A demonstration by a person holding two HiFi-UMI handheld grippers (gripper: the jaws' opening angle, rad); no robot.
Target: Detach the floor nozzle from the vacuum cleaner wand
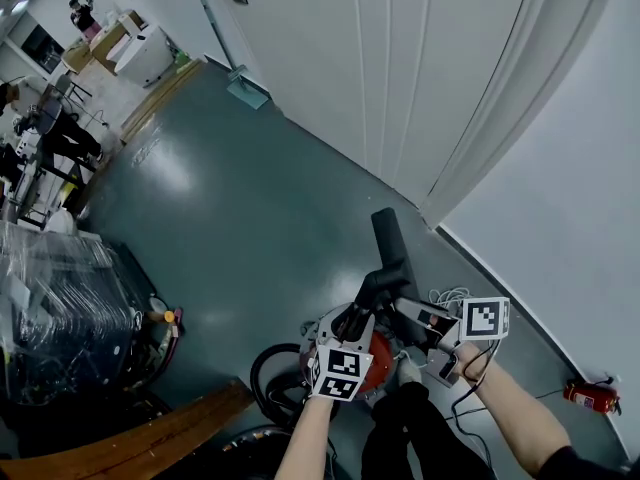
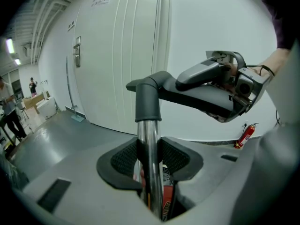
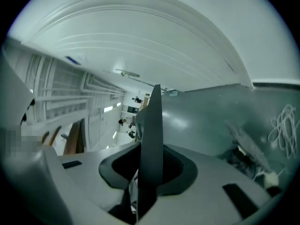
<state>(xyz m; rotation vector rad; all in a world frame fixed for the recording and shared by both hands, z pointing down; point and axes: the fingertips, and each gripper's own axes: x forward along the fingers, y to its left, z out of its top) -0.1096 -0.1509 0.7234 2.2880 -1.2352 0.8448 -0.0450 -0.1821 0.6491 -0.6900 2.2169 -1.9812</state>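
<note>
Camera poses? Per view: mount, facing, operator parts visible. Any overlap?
Head view: on the person's head, facing steeply down at the door and vacuum; both forearms, left gripper and right gripper show.
Left gripper view: on the left gripper, facing the door along jaws shut on the wand; the right gripper and its hand show at the floor nozzle.
Right gripper view: on the right gripper, facing down the room along jaws shut on the floor nozzle.
Shared: fire extinguisher, in head and left gripper views.

Institutional work hall, lab or workshop type. Glossy grey-green painted floor (image 1: 250, 198) runs before a tall white panelled door (image 1: 400, 68). Red fire extinguisher (image 1: 590, 396) right of the door; brown cardboard boxes (image 1: 105, 43) and people (image 1: 50, 128) far left of it.
</note>
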